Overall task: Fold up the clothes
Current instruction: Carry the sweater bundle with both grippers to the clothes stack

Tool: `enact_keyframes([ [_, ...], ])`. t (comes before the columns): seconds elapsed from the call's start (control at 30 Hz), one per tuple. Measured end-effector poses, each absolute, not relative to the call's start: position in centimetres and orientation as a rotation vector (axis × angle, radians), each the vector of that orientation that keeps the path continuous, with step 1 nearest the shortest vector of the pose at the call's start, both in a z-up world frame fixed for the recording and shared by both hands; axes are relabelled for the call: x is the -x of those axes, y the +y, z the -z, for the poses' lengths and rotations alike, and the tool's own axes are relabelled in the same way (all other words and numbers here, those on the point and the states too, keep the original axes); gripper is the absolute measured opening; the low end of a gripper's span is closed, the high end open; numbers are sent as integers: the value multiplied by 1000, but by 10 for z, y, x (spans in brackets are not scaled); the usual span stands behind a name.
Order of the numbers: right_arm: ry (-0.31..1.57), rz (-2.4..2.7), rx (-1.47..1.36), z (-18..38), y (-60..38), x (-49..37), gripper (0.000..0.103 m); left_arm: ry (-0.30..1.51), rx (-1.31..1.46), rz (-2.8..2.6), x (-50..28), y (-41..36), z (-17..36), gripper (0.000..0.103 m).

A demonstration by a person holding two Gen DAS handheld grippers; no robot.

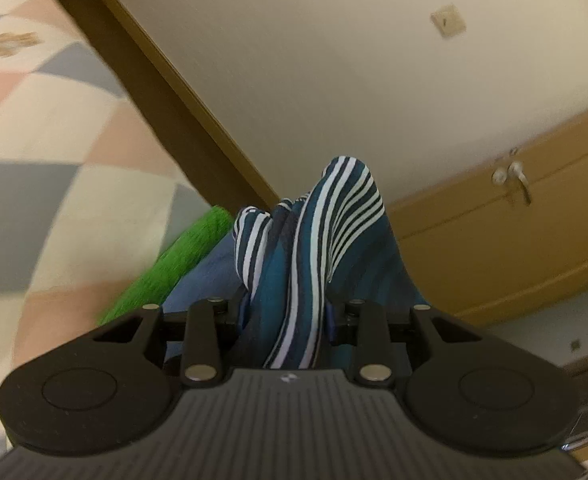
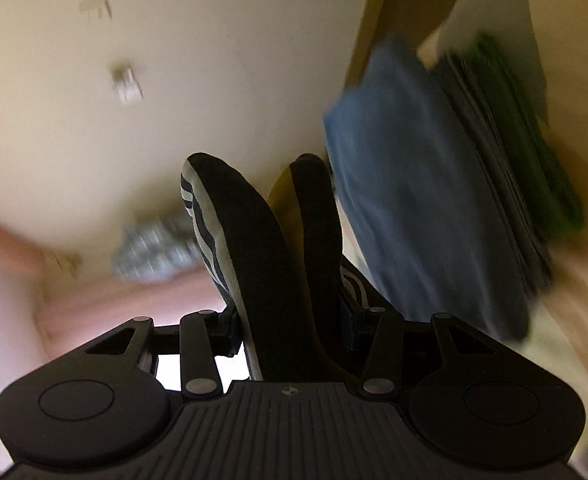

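The jaws of the left gripper [image 1: 287,312] are seen clamped on a bunched fold of the striped garment [image 1: 318,240], teal and navy with white stripes. The cloth is gathered between the jaws and rises in a crumpled ridge beyond them, so that the fingers themselves are covered. Just behind the held cloth, a blue fabric [image 1: 209,272] and a green towel [image 1: 181,256] are noted to the left of the jaws. Further left, a checked bedspread [image 1: 53,120] in cream, pink and grey is seen, bordered by a brown wooden frame [image 1: 165,112]. Beyond the jaws a cream wall [image 1: 314,60] is recorded, and to the right a wooden door with a metal handle [image 1: 514,180].

The jaws of the right gripper [image 2: 289,276] are seen closed on a hem of the same striped garment [image 2: 203,216]. A dark doubled fold runs up between them, and white-striped fabric shows at its left edge. To the right of the jaws, a stack of folded clothes [image 2: 434,184] is noted, blue on the near side and green on the far side, heavily blurred. To the left, a blurred patterned cloth [image 2: 153,248] is seen; what it is cannot be told. A cream wall [image 2: 213,60] fills the remainder.
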State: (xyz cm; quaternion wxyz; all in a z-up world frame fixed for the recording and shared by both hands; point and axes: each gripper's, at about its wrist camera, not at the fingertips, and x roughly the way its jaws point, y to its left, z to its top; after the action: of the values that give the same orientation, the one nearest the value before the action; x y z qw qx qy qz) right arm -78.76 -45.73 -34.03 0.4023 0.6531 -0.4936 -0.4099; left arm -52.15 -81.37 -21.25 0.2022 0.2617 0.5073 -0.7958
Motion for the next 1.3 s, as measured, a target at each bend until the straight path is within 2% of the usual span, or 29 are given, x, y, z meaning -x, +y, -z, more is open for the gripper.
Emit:
enact_keyframes([
  [0.2,-1416,1154,-1670,390,-468,798,45,1382,-900,2202,583,-844,262,29],
  [0.33,-1389,1218,-1656,404,-477,796,45,1446,-872,2176,585,-857,280,31],
  [0.4,-1335,1248,-1642,400,-484,798,48,1458,-873,2176,582,-856,276,31],
  [0.5,-1099,1368,-1590,379,-494,814,58,1384,-822,2190,564,-851,255,32],
  [0.57,-875,1502,-1488,353,-501,821,60,1307,-695,2172,538,-854,234,38],
  [0.73,-337,1810,-1081,282,-523,814,62,1198,-534,2103,472,-818,199,38],
  [0.8,-187,1824,-905,260,-532,805,62,1237,-515,2065,448,-783,206,39],
  [0.87,-62,1801,-800,246,-544,797,62,1354,-475,1999,427,-749,224,52],
  [0.97,60,1718,-699,240,-559,786,62,1573,-390,1864,407,-712,259,63],
  [1.0,102,1694,-688,241,-564,781,62,1645,-365,1825,404,-703,273,64],
  [1.1,204,1629,-674,248,-597,782,62,1777,-289,1769,411,-703,300,67],
  [1.17,242,1607,-686,259,-607,785,62,1788,-265,1776,417,-711,306,72],
  [1.23,272,1605,-683,266,-611,781,63,1758,-271,1771,425,-723,308,71],
  [1.3,296,1600,-682,270,-610,771,63,1710,-284,1768,431,-733,304,57],
])
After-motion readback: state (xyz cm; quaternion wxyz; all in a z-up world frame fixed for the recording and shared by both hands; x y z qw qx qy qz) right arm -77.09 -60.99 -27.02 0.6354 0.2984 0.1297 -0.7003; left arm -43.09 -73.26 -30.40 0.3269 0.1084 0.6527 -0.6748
